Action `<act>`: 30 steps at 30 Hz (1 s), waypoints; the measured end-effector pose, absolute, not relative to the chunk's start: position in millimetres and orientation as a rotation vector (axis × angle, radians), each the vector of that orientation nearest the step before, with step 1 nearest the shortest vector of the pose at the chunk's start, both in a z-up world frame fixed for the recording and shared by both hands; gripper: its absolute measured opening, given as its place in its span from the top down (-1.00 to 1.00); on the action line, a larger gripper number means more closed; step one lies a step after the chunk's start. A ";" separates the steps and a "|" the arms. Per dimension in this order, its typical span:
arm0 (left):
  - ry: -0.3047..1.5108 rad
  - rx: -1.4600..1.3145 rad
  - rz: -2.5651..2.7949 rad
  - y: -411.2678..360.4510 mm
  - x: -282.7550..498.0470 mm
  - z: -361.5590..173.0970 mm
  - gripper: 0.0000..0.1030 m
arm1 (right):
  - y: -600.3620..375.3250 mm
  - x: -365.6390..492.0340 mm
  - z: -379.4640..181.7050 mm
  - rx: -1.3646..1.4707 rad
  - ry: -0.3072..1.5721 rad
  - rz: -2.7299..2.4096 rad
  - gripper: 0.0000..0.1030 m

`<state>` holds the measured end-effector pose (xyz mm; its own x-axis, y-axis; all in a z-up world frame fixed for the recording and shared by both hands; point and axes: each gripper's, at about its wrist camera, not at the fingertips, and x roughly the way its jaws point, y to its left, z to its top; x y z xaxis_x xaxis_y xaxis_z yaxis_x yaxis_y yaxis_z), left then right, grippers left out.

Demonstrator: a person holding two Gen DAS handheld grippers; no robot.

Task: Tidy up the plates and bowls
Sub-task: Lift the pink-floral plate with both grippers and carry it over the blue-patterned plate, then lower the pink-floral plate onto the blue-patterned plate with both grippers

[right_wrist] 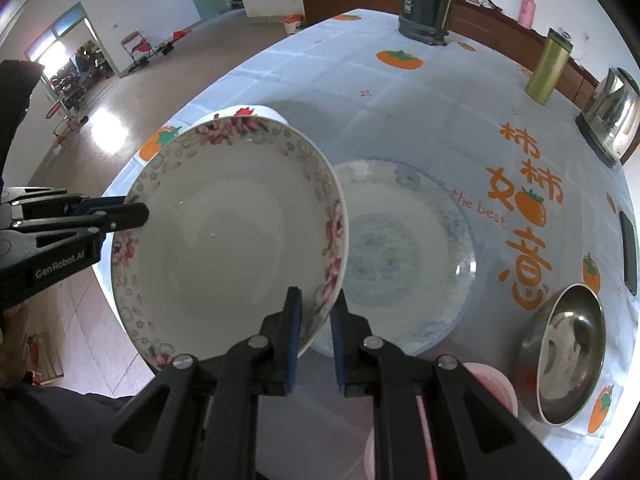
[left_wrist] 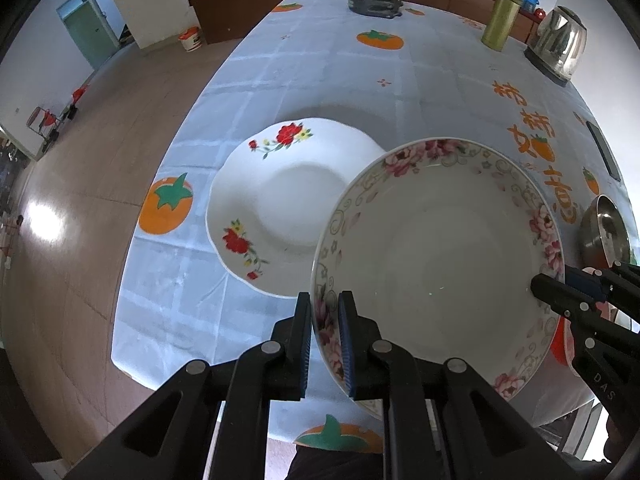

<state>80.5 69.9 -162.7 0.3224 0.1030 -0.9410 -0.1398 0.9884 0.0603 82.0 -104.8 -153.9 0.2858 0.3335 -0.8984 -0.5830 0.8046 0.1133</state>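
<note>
Both your left hand-held gripper (left_wrist: 325,344) and right hand-held gripper (right_wrist: 316,336) pinch the pink-rimmed bowl (left_wrist: 436,256); keep it level, lower onto the blue bowl (right_wrist: 404,256) beside it.

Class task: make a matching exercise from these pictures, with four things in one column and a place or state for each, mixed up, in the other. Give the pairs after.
Things:
1. pink-flowered bowl
2. red-flowered plate
3. steel bowl
4. blue-patterned plate

Places or states:
A. held at the rim by both grippers
B. on the cloth, by the table's right edge
C. flat, left of the held bowl
D. flat, right of the held bowl

Pairs: 1-A, 2-C, 3-B, 4-D
</note>
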 end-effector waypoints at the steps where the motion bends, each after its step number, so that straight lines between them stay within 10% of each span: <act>1: 1.232 -0.031 0.156 68.1 82.3 -162.6 0.72 | -106.5 83.3 -153.7 -0.254 1.125 0.617 0.73; 30: 1.234 0.040 0.097 32.6 121.4 -167.8 0.72 | -140.2 115.6 -159.6 -0.206 1.147 0.542 0.72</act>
